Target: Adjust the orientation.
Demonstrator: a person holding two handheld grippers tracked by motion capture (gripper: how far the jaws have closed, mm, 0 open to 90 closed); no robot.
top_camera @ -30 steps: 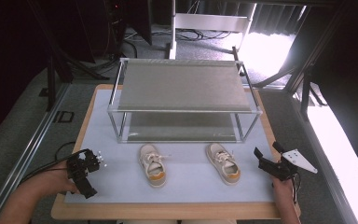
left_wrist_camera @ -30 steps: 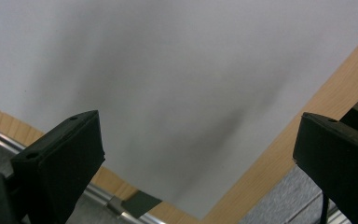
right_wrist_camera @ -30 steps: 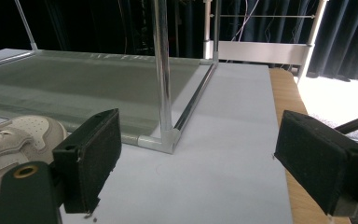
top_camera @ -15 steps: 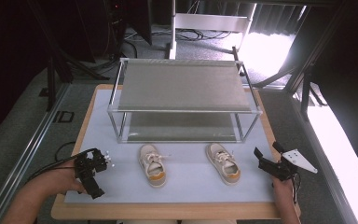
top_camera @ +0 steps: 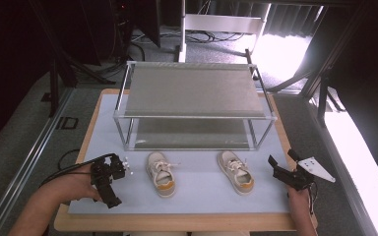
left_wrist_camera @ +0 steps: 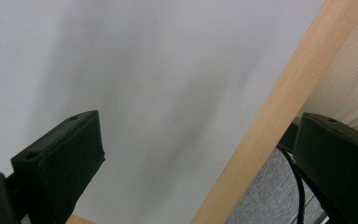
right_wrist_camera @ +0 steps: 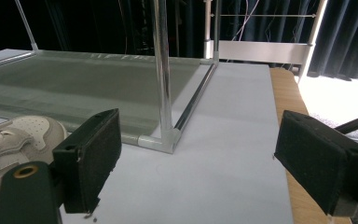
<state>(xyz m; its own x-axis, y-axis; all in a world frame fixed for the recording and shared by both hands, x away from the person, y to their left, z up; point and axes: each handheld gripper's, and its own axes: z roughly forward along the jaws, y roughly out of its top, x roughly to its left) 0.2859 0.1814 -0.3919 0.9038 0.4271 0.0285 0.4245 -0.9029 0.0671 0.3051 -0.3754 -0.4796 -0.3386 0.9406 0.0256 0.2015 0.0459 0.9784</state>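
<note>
While two shoes (top_camera: 160, 173) lie between them, both tools (top_camera: 109, 181) (top_camera: 284, 173) gape empty.

table edge (top_camera: 177, 223): light wood, smooth and matt
mat (top_camera: 202, 189): pale grey sheet on the table, smooth, flat, not shiny
rack (top_camera: 195, 117): thin shiny metal bars, silver
rack shelves (top_camera: 192, 91): grey, dull, with a fine grainy look
left shoe (top_camera: 160, 173): soft cream cloth with white laces and a tan toe
right shoe (top_camera: 236, 171): the same cream cloth and white laces
gripper pads (right_wrist_camera: 95, 156): black, matt, a bit rough
floor (top_camera: 29, 142): grey carpet, fuzzy
</note>
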